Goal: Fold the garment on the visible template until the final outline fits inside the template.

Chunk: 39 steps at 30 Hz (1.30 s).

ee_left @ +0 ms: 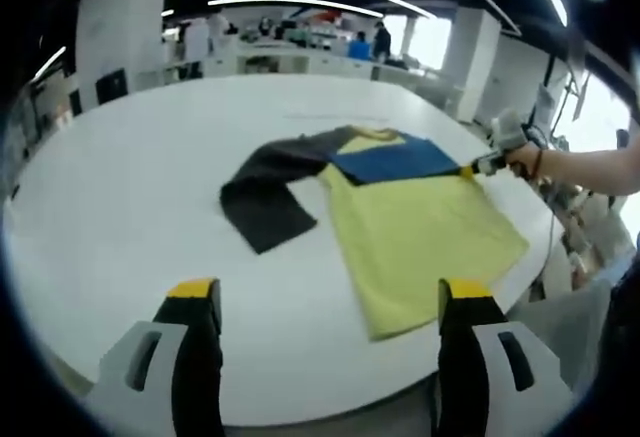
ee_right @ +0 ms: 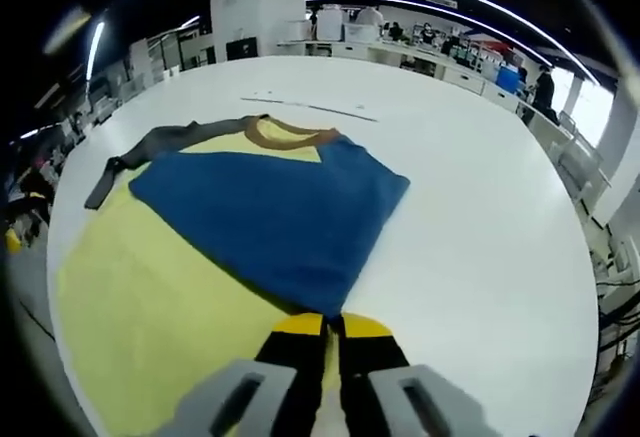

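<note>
Right gripper view: one garment [ee_right: 270, 217]

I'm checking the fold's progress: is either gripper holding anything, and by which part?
The right gripper is shut on the shirt, pinching the end of its blue sleeve, which lies folded over the yellow body. The left gripper is open and holds nothing.

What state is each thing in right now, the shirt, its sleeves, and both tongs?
Garment: lying flat on the white table, partly folded.
Blue sleeve: folded across the yellow body, its end pinched.
Dark sleeve: spread out on the table, not folded in.
Left tongs: open, holding nothing.
Right tongs: shut on the blue sleeve.
</note>
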{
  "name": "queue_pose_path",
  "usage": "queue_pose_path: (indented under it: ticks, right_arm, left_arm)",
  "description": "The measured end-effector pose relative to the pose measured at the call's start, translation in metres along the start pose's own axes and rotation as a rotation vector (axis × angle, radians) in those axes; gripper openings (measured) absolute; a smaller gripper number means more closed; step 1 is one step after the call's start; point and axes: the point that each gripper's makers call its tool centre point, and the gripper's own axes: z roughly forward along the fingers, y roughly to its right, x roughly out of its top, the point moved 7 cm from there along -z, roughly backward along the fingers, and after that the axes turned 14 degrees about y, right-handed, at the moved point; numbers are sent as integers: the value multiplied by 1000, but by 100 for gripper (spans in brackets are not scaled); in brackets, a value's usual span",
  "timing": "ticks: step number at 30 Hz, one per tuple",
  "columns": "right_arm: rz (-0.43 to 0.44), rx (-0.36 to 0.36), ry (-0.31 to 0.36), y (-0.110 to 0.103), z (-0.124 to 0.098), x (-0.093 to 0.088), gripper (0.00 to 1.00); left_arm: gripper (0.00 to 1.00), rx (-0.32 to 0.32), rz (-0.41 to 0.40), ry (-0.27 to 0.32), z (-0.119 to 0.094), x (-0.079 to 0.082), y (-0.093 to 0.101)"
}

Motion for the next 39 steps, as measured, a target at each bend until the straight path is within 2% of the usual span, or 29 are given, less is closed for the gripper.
queue_pose_path:
  ticks: [2,4,6,9,11,16,20,23,28,35,39]
  right_arm:
    - [68,-30,54,2,-1,6,16]
    - [118,0,86,0,-3,11,26]
    - [105,-6,82,1,-6,13,32]
    - [91,0,104,-2,-9,19,48]
    - [129,30,93,-7,-13,21,59]
    - [165,64,109,-15,-21,24,79]
    - [146,80,119,-21,-33,26,86]
    - [121,112,159,-26,-43,32,94]
    - [132,141,186,-31,-60,37,99]
    - [140,192,208,-47,-91,38,100]
    - [112,215,226,-55,-105,40,100]
  left_arm:
    - [86,-2,-4,-1,0,0,0]
    - [86,0,-3,-1,1,0,0]
    - [86,1,-2,-2,2,0,-1]
    - [85,2,-1,-2,4,1,-1]
    - [85,-1,3,0,5,2,-1]
    - [85,-2,9,9,6,5,-3]
    - [85,5,11,17,8,8,-5]
    - [83,8,12,24,9,9,-7]
    - [81,15,19,24,14,10,-11]
    - [76,27,30,54,25,21,-21]
    - [75,53,56,67,33,28,-30]
